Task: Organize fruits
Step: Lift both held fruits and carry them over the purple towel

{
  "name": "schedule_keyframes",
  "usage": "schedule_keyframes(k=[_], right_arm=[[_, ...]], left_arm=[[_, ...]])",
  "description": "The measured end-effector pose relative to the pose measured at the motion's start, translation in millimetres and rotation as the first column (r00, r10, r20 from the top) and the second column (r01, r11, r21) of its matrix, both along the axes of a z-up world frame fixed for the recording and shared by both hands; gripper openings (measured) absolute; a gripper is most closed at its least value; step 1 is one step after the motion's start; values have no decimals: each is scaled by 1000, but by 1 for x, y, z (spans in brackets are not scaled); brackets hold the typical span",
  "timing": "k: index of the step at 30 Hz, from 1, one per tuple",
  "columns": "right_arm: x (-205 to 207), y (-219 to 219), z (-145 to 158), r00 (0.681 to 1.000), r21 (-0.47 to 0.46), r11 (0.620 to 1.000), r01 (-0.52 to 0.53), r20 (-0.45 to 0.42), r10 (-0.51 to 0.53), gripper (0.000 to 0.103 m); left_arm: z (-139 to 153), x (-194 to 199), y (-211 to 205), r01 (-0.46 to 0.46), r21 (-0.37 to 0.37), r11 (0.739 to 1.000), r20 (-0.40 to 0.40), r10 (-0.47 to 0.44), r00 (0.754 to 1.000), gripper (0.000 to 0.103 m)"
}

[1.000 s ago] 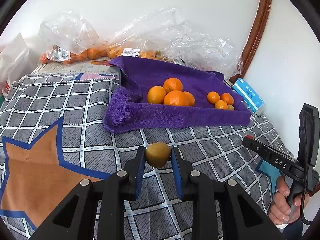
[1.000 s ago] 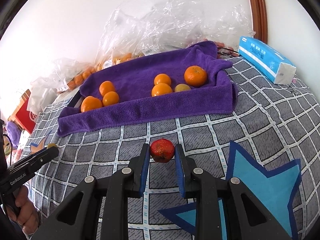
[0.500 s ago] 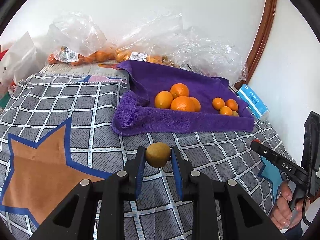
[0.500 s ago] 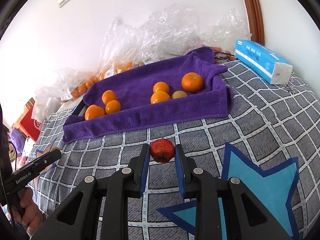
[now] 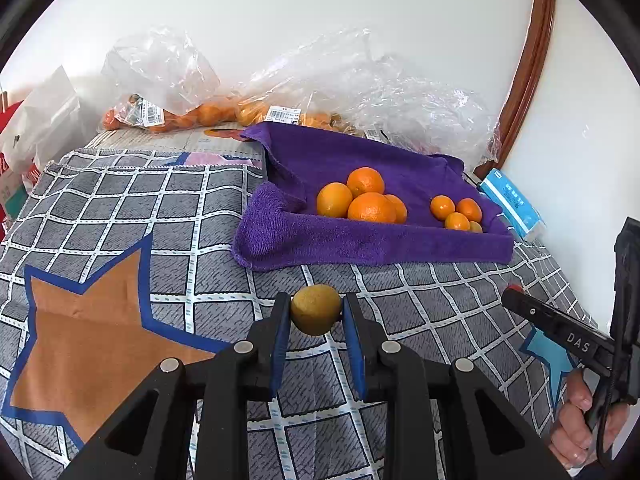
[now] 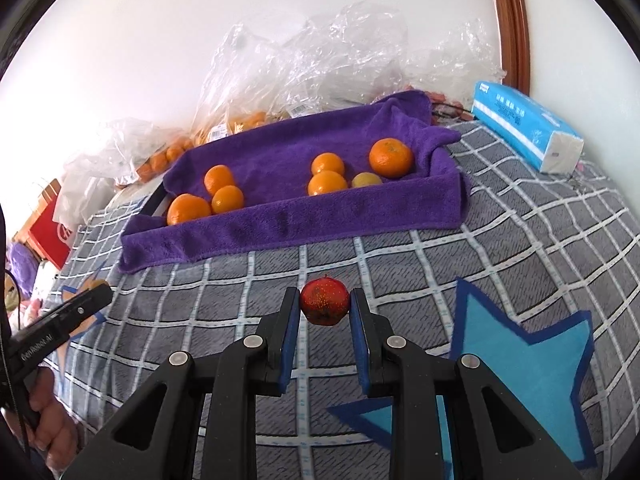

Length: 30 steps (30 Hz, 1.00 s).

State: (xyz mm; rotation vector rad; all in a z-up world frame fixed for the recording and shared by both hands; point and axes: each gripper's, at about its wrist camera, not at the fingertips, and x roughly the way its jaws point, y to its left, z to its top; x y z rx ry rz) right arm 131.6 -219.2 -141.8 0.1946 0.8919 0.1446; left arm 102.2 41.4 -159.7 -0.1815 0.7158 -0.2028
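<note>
Left tongs (image 5: 316,314) clamp a yellowish fruit (image 5: 315,309), right tongs (image 6: 325,308) a red fruit (image 6: 324,306), both short of the purple towel (image 5: 372,240) holding oranges (image 5: 362,200).

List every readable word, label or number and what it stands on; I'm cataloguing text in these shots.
"DAS": on the right gripper body, left wrist view.
"GenRobot.AI", faint: on the left gripper body, right wrist view.
Barcode stickers on the plastic bags: too small to read.
Blue tissue pack print: blurred.

Grey checked star-print cloth (image 5: 120,216) carries purple towel (image 5: 360,240), tissue pack (image 6: 528,136).
</note>
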Motion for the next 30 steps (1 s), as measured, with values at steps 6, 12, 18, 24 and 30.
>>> schedule_keyframes(k=[6,12,18,24,30], right_arm=[[-1,8,15,1000,-13,1000,-8,18,8,25],[0,15,27,999,-28,999,-18,40,19,25],[4,16,29,999,-15,1000,-12,34,13,25],[9,16,32,999,-9,1000,-5,35,6,25],[12,18,40,998,-31,999,-15,59,17,25]], left_arm=[[0,-1,2,-10,-5,1000,5,10,1000,25],[2,-3,1,-3,-3,1000,20,3,1000,25],[2,-2,3,-7,-20,1000,22,8,1000,25],[1,1,8,-41,-33,999,16,42,999,25],[0,5,22,-72,-109,991,-33,69,997,25]])
